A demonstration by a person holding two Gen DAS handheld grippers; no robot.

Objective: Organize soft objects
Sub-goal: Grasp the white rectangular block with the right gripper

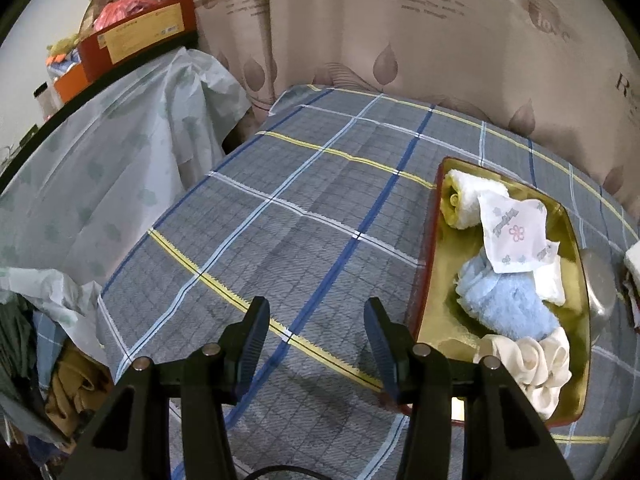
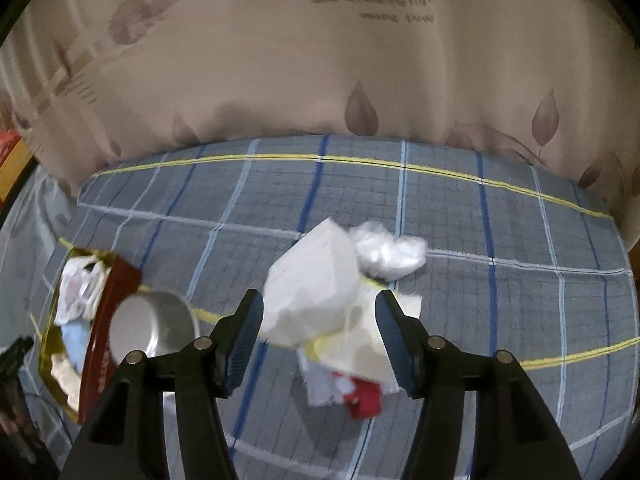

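Note:
A gold-lined red tray [image 1: 434, 236] lies on the plaid bed. It holds a rolled white and yellow towel [image 1: 464, 198], a white printed cloth [image 1: 514, 232], a light blue towel [image 1: 506, 308] and a cream cloth [image 1: 532, 364]. My left gripper [image 1: 316, 340] is open and empty, left of the tray. In the right wrist view a pile of white cloths [image 2: 320, 288], with crumpled clear plastic [image 2: 390, 252] and a red piece [image 2: 366, 400], lies on the bed. My right gripper [image 2: 318, 332] is open, its fingers on either side of the pile's near part. The tray [image 2: 104, 340] shows at the left.
A shiny metal bowl [image 2: 154, 328] stands next to the tray's right side; it also shows in the left wrist view [image 1: 600, 288]. A patterned curtain [image 1: 440, 48] hangs behind the bed. A cloth-covered table [image 1: 100, 160] with boxes [image 1: 140, 36] stands left of the bed.

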